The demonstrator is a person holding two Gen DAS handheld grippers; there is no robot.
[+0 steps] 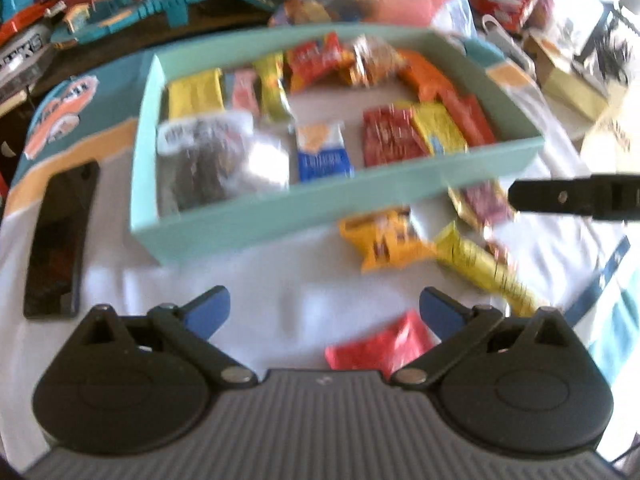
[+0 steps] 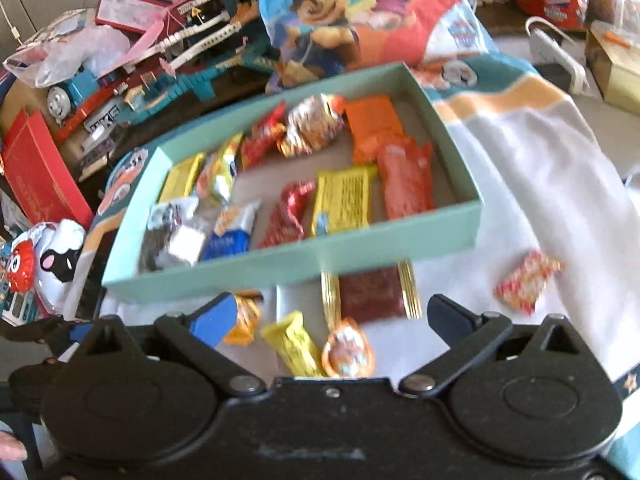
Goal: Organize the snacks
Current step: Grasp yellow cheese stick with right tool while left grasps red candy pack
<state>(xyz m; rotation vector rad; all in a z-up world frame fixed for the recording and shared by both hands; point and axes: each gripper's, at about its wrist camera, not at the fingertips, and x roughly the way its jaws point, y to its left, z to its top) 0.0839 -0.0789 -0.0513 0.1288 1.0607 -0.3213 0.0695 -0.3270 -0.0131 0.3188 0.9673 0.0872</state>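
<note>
A shallow teal box [image 1: 248, 216] [image 2: 280, 260] on a white cloth holds several snack packets in loose rows. My left gripper [image 1: 324, 312] is open just above the cloth in front of the box, with a red packet [image 1: 380, 348] lying between its fingers. My right gripper [image 2: 332, 316] is open too, over loose snacks at the box's near wall: a dark red packet with gold edges [image 2: 370, 292], a yellow bar [image 2: 296, 348], a round orange sweet [image 2: 348, 352] and an orange packet [image 2: 244, 320]. A red-and-white packet [image 2: 526, 280] lies apart to the right.
A black phone [image 1: 60, 240] lies left of the box. Toy trains and building-brick models [image 2: 160, 68] crowd the back left, a cartoon cushion [image 2: 340, 20] stands behind the box, and cartons [image 2: 612, 68] sit at the back right. A person's hand [image 2: 12, 448] shows bottom left.
</note>
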